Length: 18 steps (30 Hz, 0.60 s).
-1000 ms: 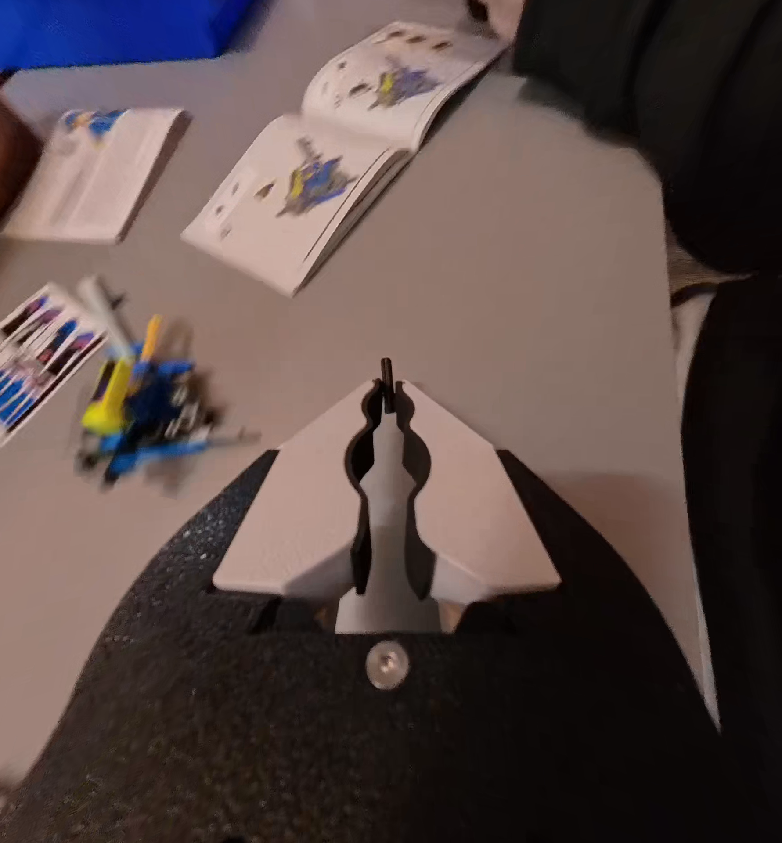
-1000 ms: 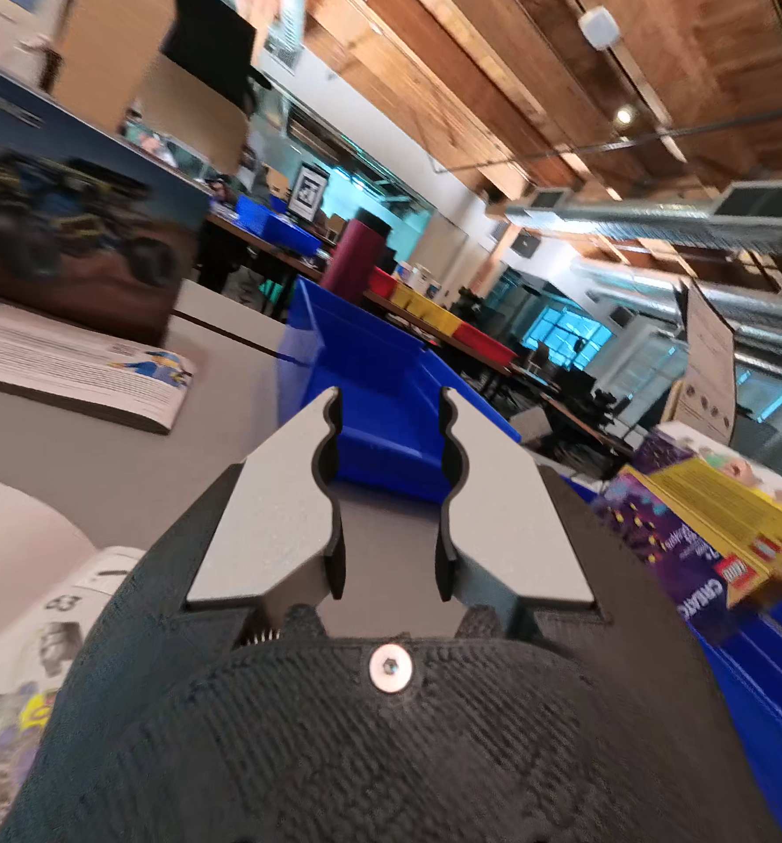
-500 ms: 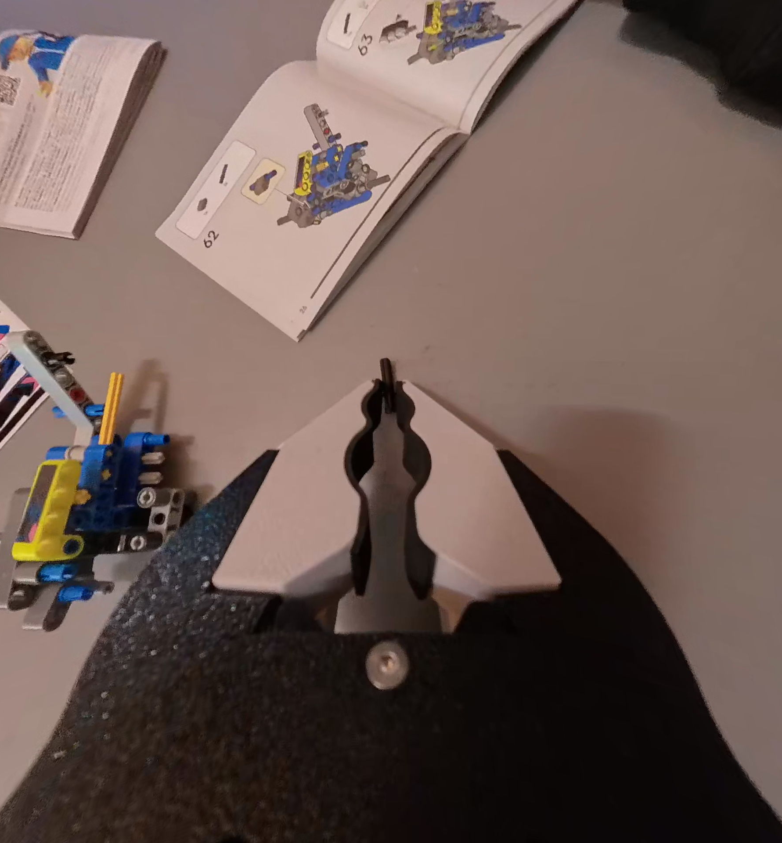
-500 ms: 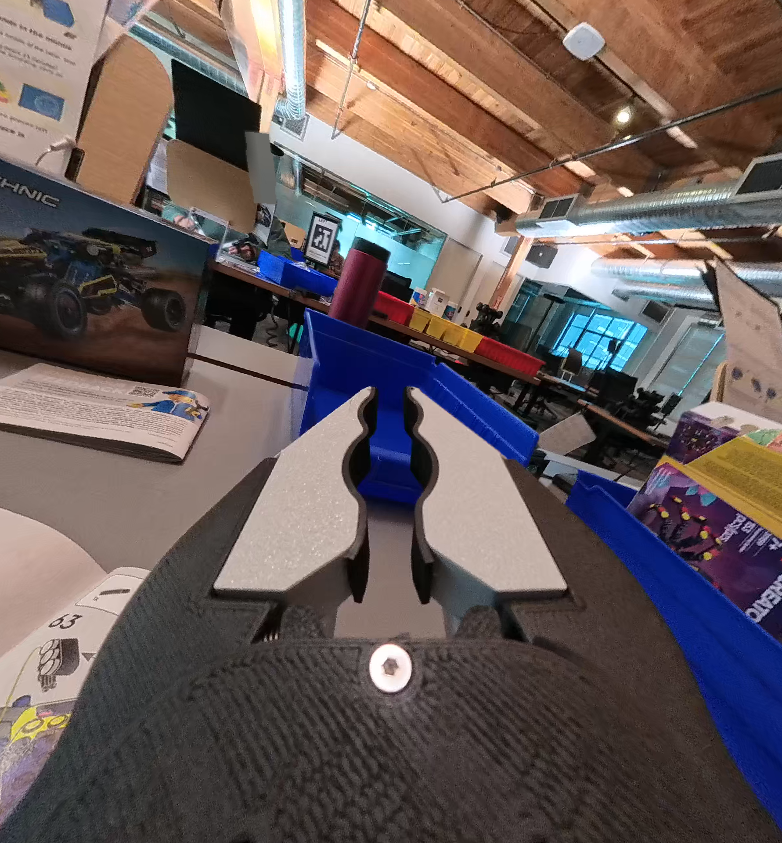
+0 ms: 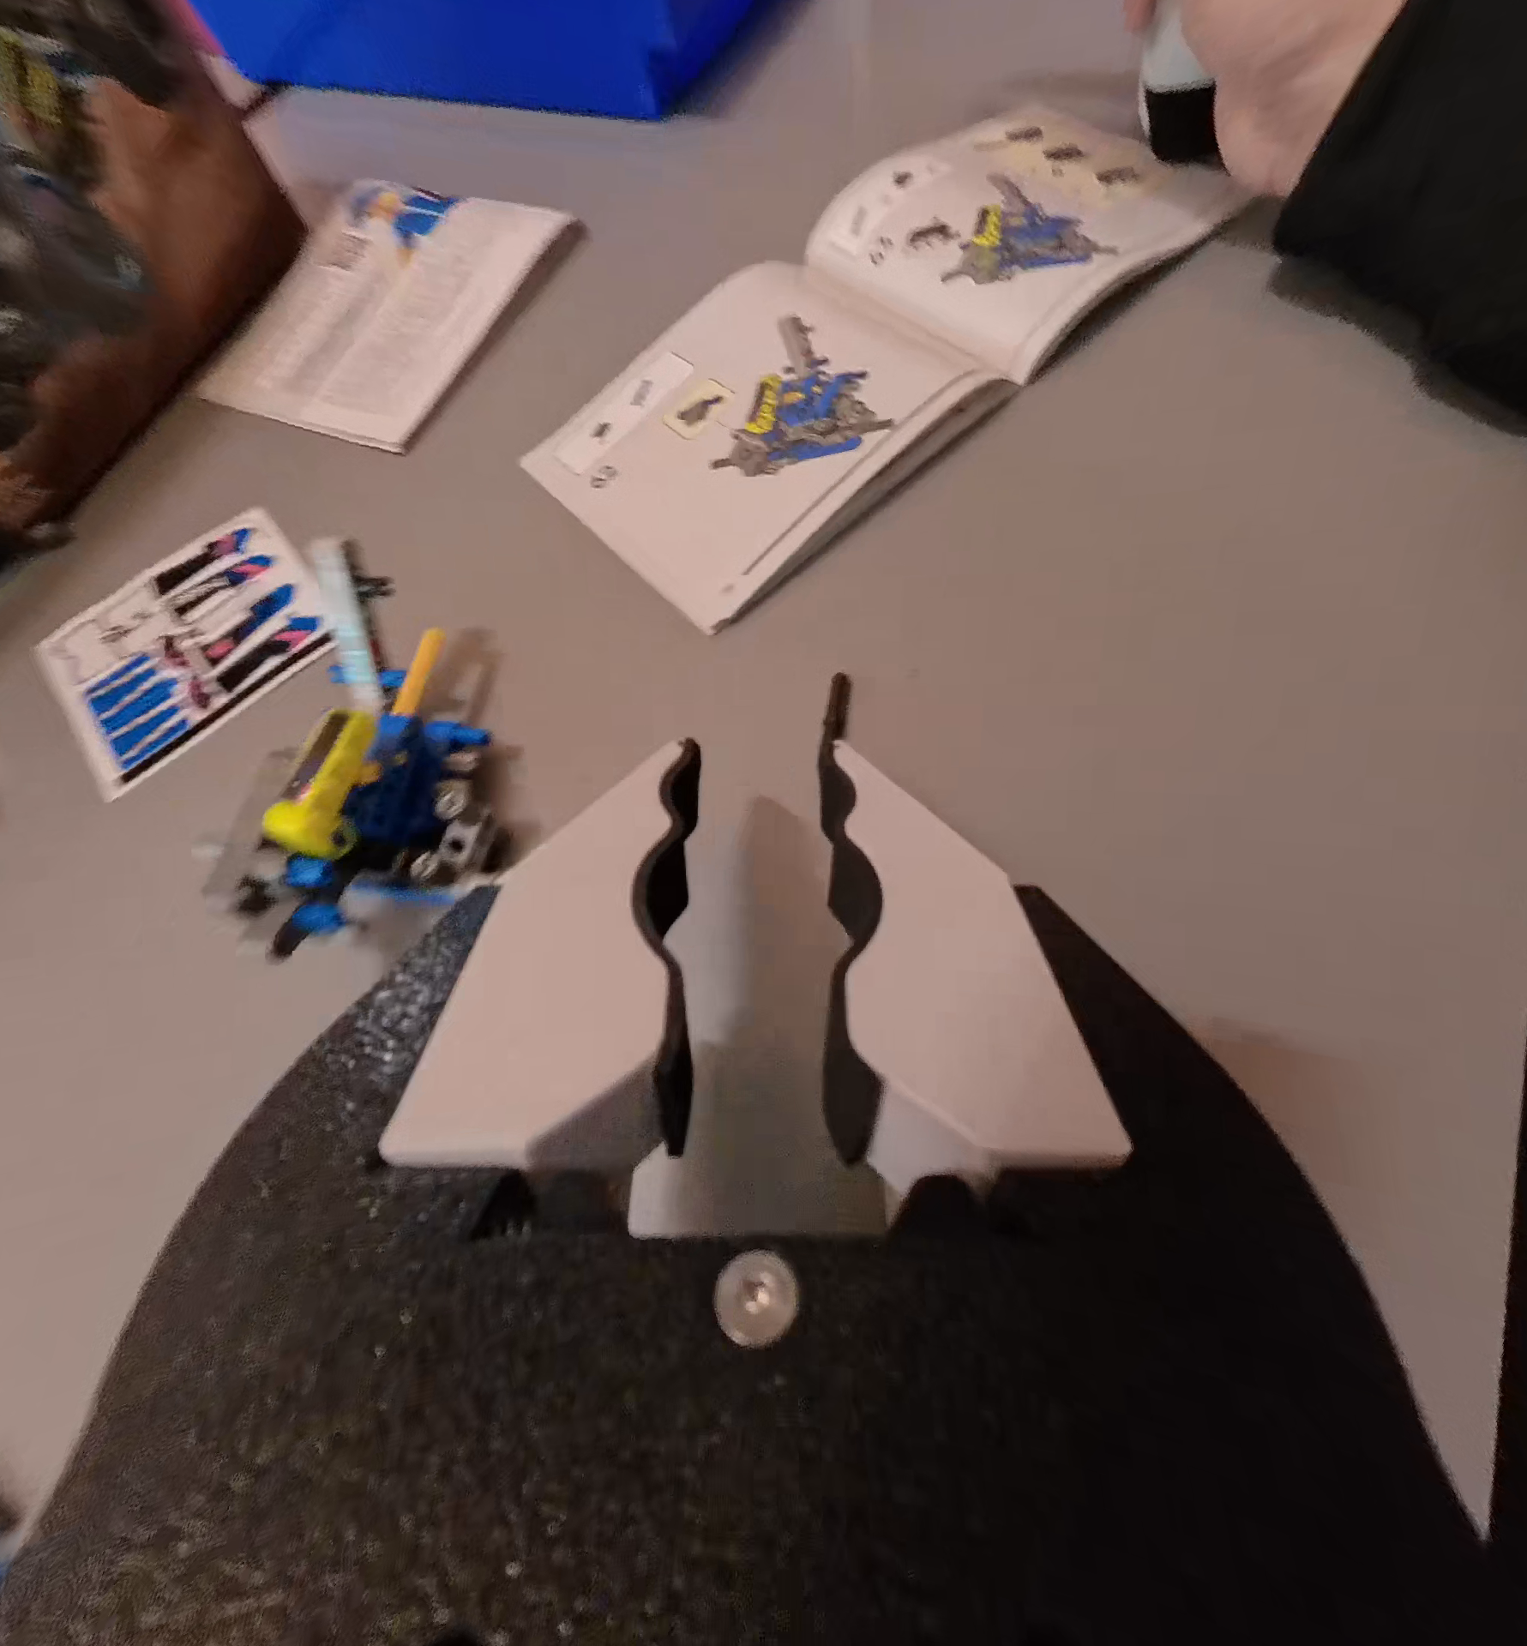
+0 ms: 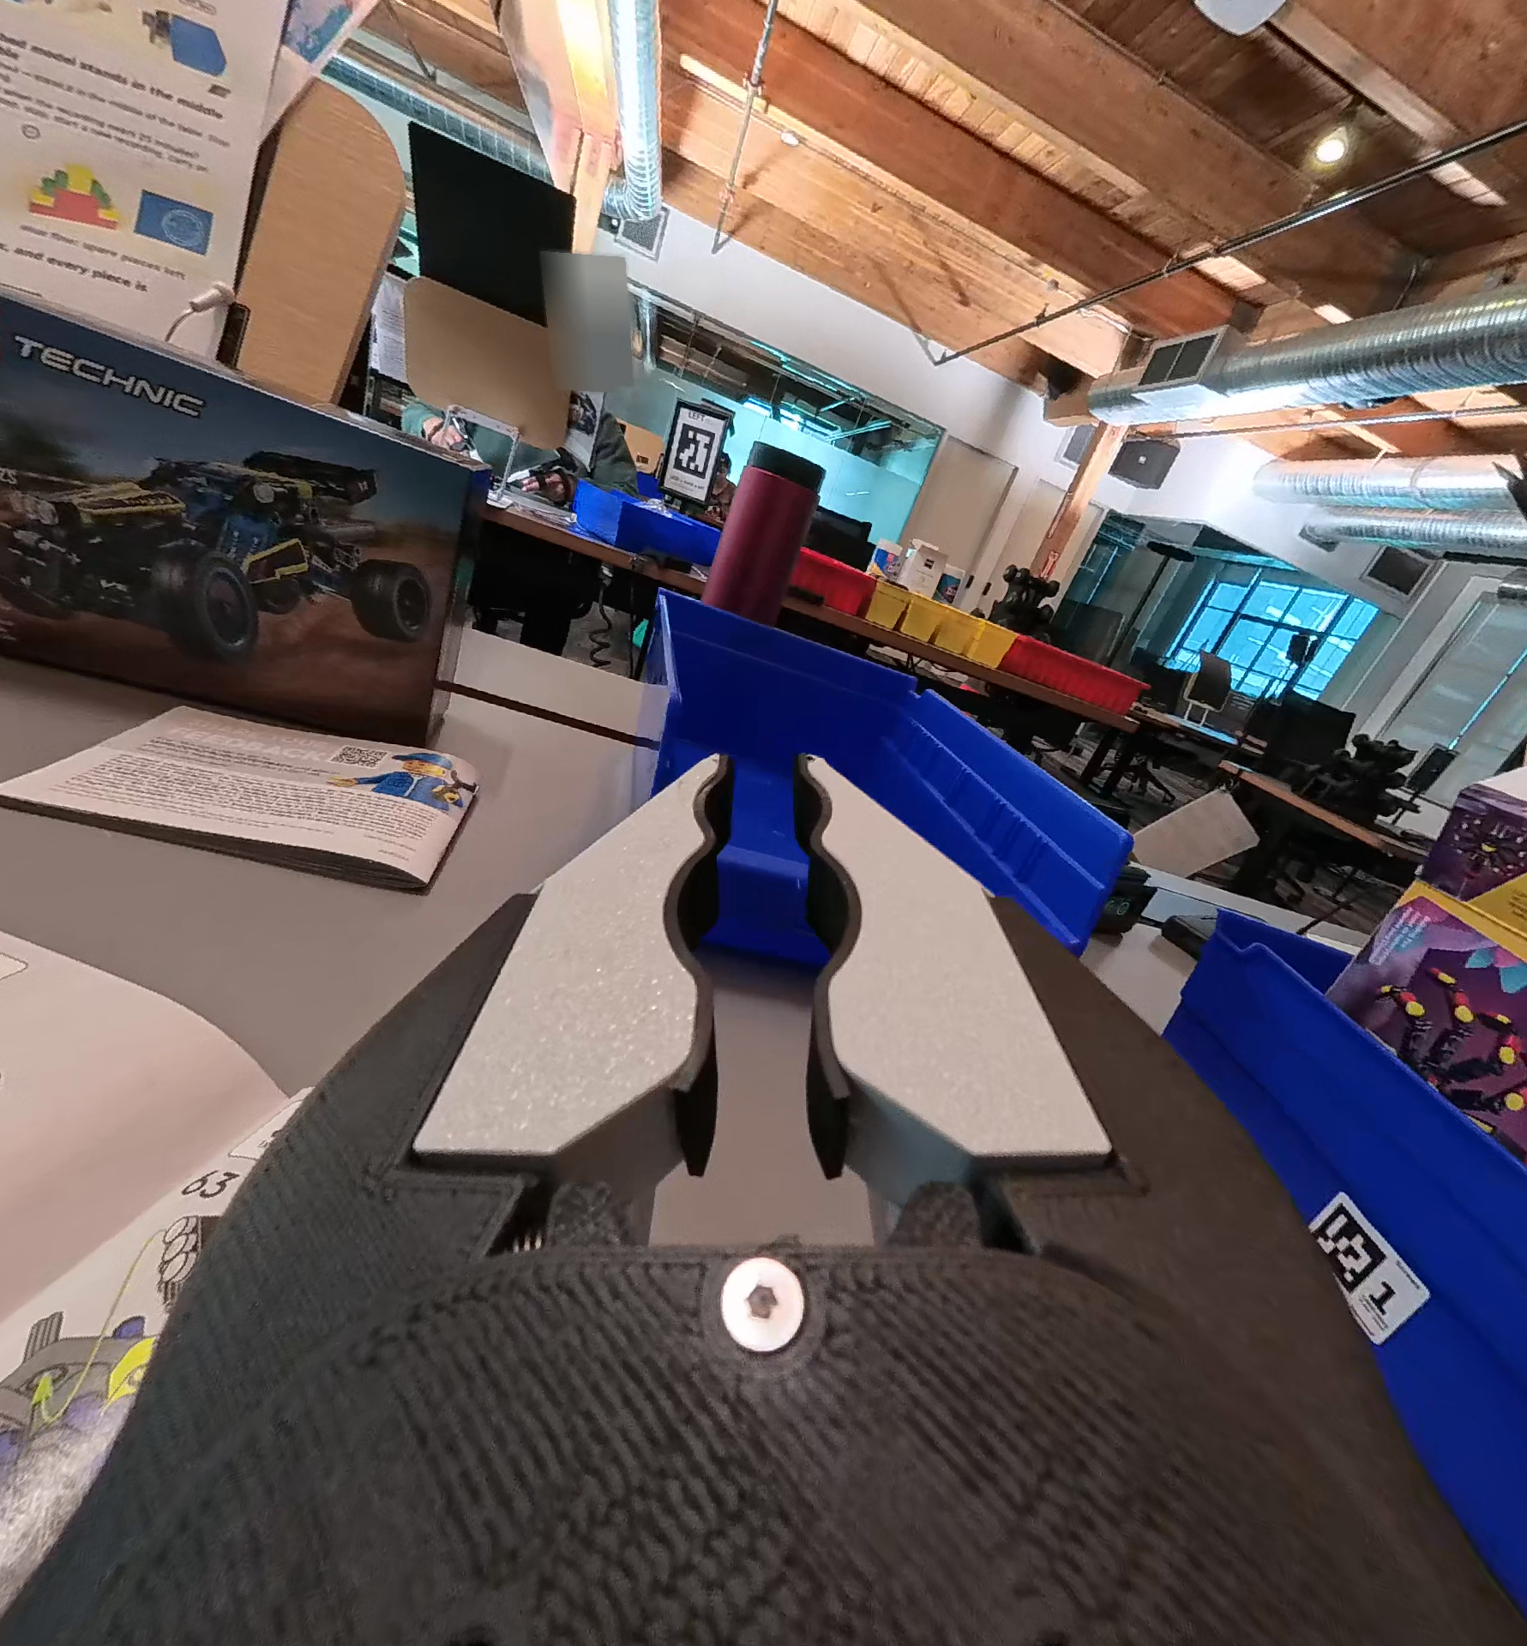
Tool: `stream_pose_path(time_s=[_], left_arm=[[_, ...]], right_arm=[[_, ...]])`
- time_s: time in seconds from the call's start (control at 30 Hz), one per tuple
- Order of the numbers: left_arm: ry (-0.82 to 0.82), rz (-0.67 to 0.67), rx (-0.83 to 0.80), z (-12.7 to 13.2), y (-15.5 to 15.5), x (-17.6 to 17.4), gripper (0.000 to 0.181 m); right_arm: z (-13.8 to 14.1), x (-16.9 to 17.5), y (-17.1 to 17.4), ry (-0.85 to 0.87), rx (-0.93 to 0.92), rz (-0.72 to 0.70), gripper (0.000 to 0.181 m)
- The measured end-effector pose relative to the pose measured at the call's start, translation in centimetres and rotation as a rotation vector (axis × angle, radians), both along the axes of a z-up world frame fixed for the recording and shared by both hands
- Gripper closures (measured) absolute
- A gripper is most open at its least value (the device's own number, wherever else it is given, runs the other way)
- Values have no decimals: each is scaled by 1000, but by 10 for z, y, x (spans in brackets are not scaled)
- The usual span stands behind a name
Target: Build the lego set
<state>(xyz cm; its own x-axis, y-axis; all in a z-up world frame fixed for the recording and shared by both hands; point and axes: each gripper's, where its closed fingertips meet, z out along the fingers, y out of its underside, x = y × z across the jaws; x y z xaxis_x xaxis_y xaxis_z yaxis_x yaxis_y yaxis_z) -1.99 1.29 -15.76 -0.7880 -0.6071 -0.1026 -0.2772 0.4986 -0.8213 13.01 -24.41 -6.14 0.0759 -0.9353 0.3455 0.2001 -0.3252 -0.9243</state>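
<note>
The left claw point(image 5: 759, 757) hangs spread above the grey table point(image 5: 1142, 712), a small black pin point(image 5: 835, 699) at one fingertip, the half-built lego model point(image 5: 368, 802) just left; the right claw point(image 6: 764, 784) gapes narrowly, empty

I can't resolve the motion-blurred lego model point(image 5: 368, 802); set box point(image 5: 74, 249) cut off at frame edge.

printed writing stands on the set box point(image 6: 198, 552), a brand mark at its top corner, on the leaflet point(image 6: 243, 793) beside a square code, and on the poster point(image 6: 91, 134). the open instruction booklet point(image 6: 74, 1158) bears a page number. the blue bin point(image 6: 1499, 1389) carries a white coded tag point(image 6: 1365, 1265). in the left wrist view all print is blurred.
</note>
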Motion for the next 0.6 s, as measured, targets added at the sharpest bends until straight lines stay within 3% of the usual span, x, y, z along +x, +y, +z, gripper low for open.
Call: stream_pose_path(time_s=[0.1, 0.23, 0.47, 0.6], left_arm=[[-65, 110, -40, 13, 36, 1, 148], [-109, 285, -16, 17, 108, -1, 150], [-18, 600, 83, 9, 262, -23, 155], [63, 700, 91, 0, 315, -42, 158]], right_arm=[[-2, 0, 4, 4, -28, 2, 170], [-2, 0, 6, -1, -56, -4, 170], [-6, 0, 11, 3, -104, -2, 169], [-7, 1, 14, 8, -120, 5, 168]])
